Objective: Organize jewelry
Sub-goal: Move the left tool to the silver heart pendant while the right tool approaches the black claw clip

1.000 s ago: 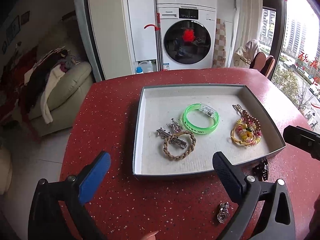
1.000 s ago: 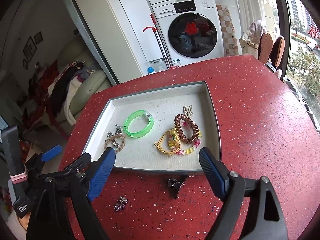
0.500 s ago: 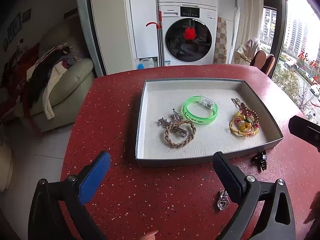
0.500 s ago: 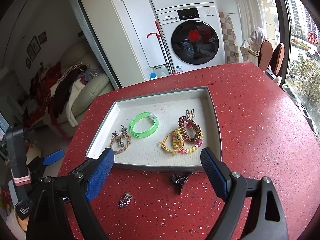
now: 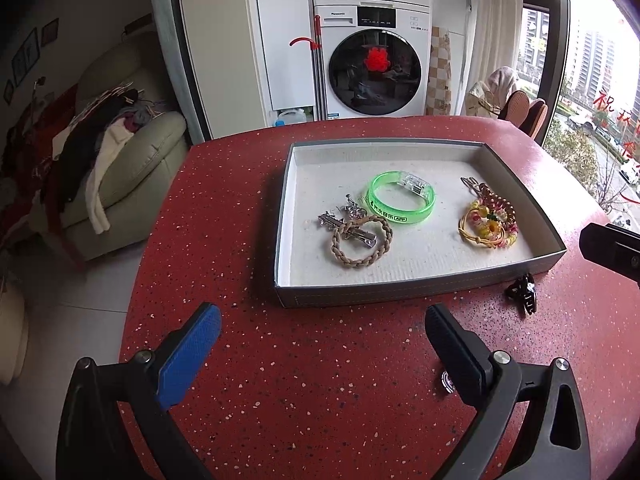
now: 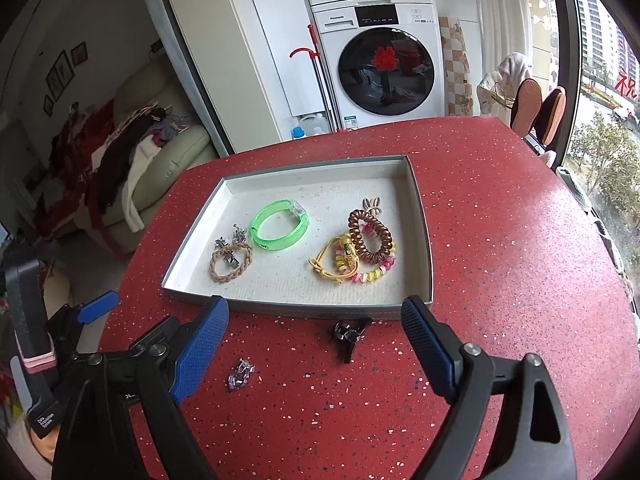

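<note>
Red speckled desk (image 6: 500, 240) carries the tray (image 6: 424, 240), and just before its near wall the black hair clip (image 6: 350, 334) lies between the released right claw's (image 6: 316, 344) tips, nearer than the released left claw (image 5: 322, 334).

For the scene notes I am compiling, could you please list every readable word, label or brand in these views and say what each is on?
"Panasonic": on the washing machine, left of its display.
"APP": on the green bangle in the tray, after Chinese characters too small to read surely.
"Data Acquisition System", roughly: tiny label on the left gripper's body, barely legible.
Red Chinese characters on the window: only partly visible, not readable.
Washer display and button labels: too small.
</note>
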The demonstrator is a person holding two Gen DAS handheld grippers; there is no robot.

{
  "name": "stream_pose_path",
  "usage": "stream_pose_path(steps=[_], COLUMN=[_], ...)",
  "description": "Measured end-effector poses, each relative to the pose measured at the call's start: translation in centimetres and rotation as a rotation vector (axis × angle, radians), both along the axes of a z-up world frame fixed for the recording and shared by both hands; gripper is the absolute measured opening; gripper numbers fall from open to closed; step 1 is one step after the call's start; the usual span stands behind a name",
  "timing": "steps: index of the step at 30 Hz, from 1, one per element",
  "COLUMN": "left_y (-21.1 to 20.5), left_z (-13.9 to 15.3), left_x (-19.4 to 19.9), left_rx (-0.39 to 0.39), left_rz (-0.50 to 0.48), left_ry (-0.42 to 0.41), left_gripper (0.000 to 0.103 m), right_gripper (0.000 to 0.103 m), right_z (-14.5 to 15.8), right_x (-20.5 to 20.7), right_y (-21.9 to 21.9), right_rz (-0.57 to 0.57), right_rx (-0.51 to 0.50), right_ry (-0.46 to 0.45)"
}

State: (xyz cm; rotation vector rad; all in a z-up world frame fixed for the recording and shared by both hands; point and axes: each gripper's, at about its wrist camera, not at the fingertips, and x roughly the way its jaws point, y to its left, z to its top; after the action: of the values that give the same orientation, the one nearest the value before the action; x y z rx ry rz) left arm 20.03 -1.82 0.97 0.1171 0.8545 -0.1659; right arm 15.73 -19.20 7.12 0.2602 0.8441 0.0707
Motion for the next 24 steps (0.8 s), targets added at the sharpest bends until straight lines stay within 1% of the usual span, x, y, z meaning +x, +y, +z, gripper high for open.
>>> stream_pose_path(steps=[6,11,16,18,24], left_y=[-0.3,-0.4,-0.4,-0.7,-2.2], left_z=[-0.5,-1.3,-2.8,-3.4,-3.8], left_x=[-0.8,-1.3,-1.8,-2.1,-3.1], left_rx=[0.000,0.014,0.017,0.013,0.020], left_rz=[-0.027,-0.022,-0.028,-0.054,-0.115], left_ry=[0.016,0.035,0.084,0.105,0.112], left_gripper=[0.103,0.103,0.103,0.103,0.103], right_gripper=[0.090,0.090,0.090,0.090,0.090], right_z=[-1.2,-2.6,-5.2,-6.0,-6.8], right_x=[-0.6,-1.3,-2.2,-2.4,-2.5], right_y=[-0.4,-0.9,-1.5,-1.8,-2.5], right_rz=[-0.008,-0.021,-0.041,-0.051,-0.067], right_rx=[0.008,0.025,0.044,0.049,0.054], right_ry=[0.034,0.067,0.134,0.155,0.175])
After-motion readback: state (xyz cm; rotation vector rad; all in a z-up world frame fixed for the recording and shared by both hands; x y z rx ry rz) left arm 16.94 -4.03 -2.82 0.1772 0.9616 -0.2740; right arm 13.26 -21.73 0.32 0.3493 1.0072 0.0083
